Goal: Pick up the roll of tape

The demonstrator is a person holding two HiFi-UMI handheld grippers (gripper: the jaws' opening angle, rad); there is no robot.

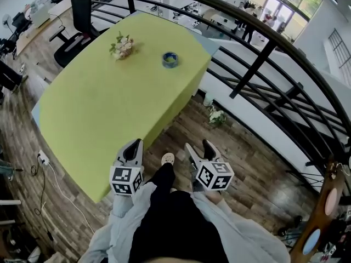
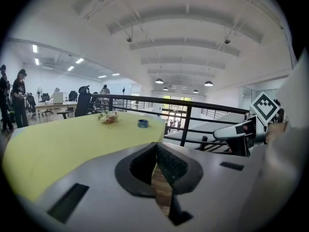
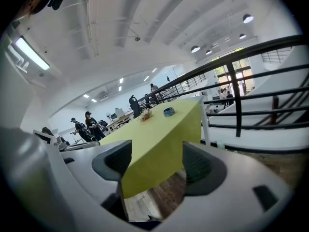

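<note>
My left tongs (image 1: pixel 135 146) are clenched, pads pressed flat together with nothing between them. My right tongs (image 1: pixel 198 148) stand released and wide, and only the table corner and wooden floor show through the gap.

Both hang off the near edge of the table (image 1: pixel 104 119), well apart from the roll of tape (image 1: pixel 170 59). In the head view the roll sits far up the tabletop, at about 1 o'clock from the left tongs and 11 o'clock from the right. I judge neither hand clearly nearer, but the right one, already spread, looks the readier.

The roll is a small blue ring lying flat with its hole up, so it has no long axis to line up with. It rests close to the table's edge at 3 o'clock, on the black railing (image 1: pixel 263 59) side. A small bunch of flowers (image 1: pixel 122 47) lies at its 9 o'clock, apart from it. The tabletop is smooth, matte yellow-green and otherwise bare.
</note>
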